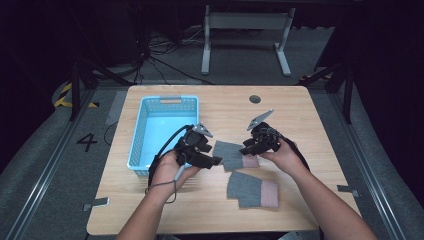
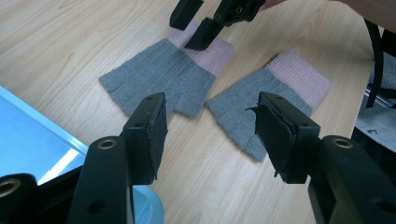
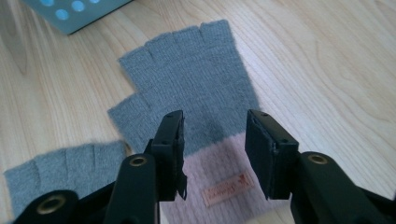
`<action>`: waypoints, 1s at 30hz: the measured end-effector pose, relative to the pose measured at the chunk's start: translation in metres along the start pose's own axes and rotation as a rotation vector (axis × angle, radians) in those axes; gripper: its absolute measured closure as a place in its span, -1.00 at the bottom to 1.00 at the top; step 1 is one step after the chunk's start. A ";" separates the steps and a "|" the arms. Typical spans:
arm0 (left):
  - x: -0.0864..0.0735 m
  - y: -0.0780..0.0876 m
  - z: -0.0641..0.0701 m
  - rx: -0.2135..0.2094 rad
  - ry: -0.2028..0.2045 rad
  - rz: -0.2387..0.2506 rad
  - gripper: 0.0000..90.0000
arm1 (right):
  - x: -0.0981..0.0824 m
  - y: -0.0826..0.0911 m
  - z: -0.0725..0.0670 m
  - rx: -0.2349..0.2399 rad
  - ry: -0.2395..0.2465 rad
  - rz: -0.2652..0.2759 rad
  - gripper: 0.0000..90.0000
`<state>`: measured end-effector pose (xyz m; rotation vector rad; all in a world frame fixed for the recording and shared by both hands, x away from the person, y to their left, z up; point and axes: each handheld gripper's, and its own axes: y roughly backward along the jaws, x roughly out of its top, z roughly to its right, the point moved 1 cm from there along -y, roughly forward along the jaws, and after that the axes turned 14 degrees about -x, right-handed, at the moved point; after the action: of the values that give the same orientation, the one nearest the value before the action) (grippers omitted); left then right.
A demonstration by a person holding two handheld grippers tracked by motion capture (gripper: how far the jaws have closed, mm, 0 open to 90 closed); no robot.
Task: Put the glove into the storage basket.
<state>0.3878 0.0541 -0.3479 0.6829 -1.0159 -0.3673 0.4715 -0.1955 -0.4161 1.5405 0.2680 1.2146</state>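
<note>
Lying beside blue basket (image 1: 142, 129): two gloves (image 1: 231, 154), outside it.

Overhead table view; two close claw-mounted cameras sharing gloves (image 2: 163, 79).

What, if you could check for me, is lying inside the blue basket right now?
The blue basket shows a bare blue floor with nothing lying on it. Its near right corner is covered by the left claw and hand, so that part cannot be checked.
</note>
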 end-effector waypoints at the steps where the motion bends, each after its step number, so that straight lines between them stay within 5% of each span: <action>1: 0.000 0.000 0.000 0.000 0.000 -0.001 -0.01 | 0.001 -0.003 -0.001 0.003 0.001 -0.004 0.25; 11: 0.000 0.002 0.000 -0.008 0.004 0.002 -0.02 | 0.005 -0.028 -0.011 -0.005 0.059 -0.051 0.24; 16: -0.002 0.004 0.001 -0.008 0.005 0.007 -0.01 | 0.008 -0.035 -0.019 -0.038 0.152 -0.073 0.34; 26: -0.003 0.005 -0.001 -0.007 0.011 0.007 -0.01 | 0.010 -0.036 -0.015 -0.027 0.118 -0.092 0.87; 30: -0.004 0.008 0.001 -0.002 0.009 0.015 -0.01 | 0.011 -0.034 -0.017 -0.043 0.102 -0.093 0.90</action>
<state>0.3845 0.0613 -0.3445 0.6744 -1.0116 -0.3521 0.4774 -0.1650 -0.4409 1.4156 0.3747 1.2196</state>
